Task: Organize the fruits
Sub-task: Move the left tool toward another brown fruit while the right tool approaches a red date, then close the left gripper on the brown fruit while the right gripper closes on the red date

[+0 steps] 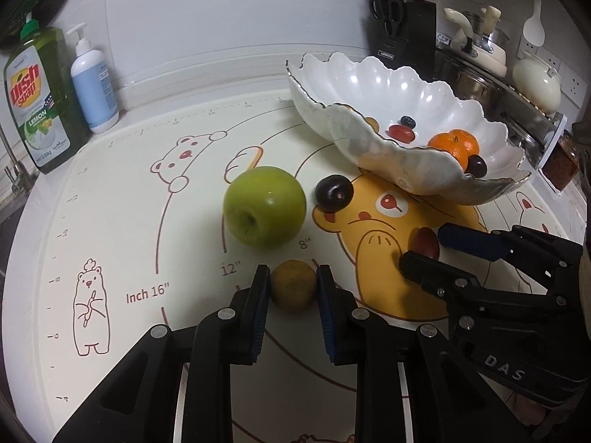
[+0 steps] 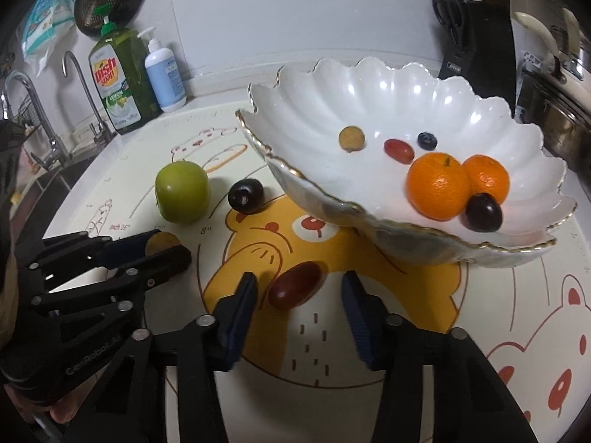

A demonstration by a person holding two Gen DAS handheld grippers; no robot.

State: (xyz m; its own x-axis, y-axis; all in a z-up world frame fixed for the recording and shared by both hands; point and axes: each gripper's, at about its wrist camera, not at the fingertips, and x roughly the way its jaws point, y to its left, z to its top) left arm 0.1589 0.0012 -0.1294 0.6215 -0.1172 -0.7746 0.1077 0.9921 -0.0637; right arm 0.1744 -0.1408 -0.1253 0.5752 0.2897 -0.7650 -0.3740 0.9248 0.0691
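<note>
My left gripper [image 1: 293, 288] is shut on a small yellow-brown round fruit [image 1: 294, 286] resting on the mat; it also shows in the right wrist view [image 2: 162, 243]. My right gripper [image 2: 299, 295] is open around a dark red oblong fruit [image 2: 294, 285] lying on the mat, not touching it. A green apple [image 1: 264, 206] and a dark plum [image 1: 333, 192] lie on the mat beyond. The white scalloped bowl [image 2: 332, 85] holds two oranges [image 2: 437, 184], a dark plum [image 2: 483, 211], a red fruit [image 2: 398, 150], a blueberry [image 2: 427, 140] and a small brown fruit [image 2: 351, 138].
A dish soap bottle [image 1: 40, 99] and a pump bottle [image 1: 92, 85] stand at the back left by the sink taps [image 2: 33, 110]. A black knife block [image 1: 406, 33] and pots [image 1: 480, 62] stand at the back right. The bear-print mat [image 1: 129, 221] covers the counter.
</note>
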